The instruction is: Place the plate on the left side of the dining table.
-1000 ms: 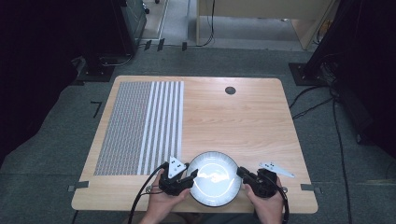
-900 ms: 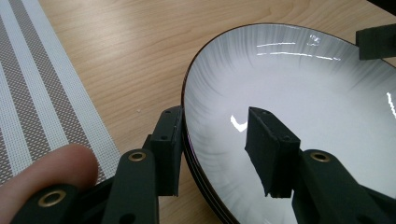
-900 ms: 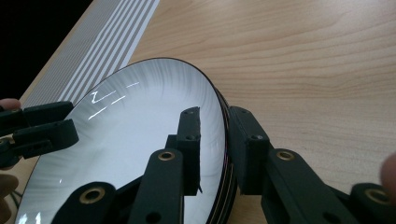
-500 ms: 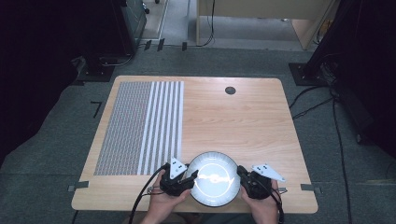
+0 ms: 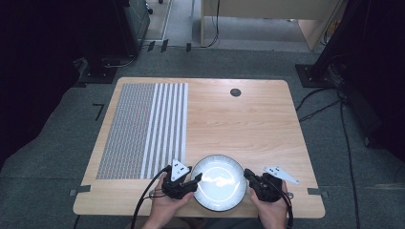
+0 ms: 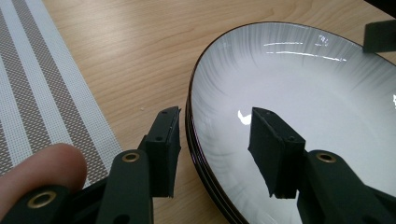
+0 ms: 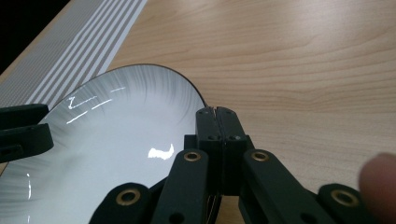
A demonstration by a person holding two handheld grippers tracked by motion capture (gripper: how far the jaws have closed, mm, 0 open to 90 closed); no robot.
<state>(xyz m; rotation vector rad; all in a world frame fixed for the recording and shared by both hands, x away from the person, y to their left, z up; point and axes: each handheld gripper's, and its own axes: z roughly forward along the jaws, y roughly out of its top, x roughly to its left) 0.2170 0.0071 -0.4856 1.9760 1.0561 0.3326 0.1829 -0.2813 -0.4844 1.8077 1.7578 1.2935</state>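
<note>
At the table's near edge, plate [image 5: 220, 182]: it sits on the bare wood of the table [image 5: 248, 124], right of the striped mat [image 5: 143, 129], between my two hands.
Left gripper [image 6: 217, 140]: at the plate's left rim; my jaws straddle that rim, one outside, one over the bowl, apart and not pressing. They have just been opening a little, with the rim between them.
Right gripper [image 7: 217, 116]: at the plate's right rim; my jaws have just been closing and now stand together, clamped on the thin edge of the rim.
Plate, make: glazed ceramic by the look, white inside with a dark edge, glossy with bright glare.
Plate, handling: I judge it stiff, fairly heavy for its thin rim, slippery under the pads and apt to chip or break if dropped.
Where to hold: opposite rims, left and right, pads well over the lip.
Risk: with one side clamped and the other loose, I judge it would tilt and slide if lifted.
</note>
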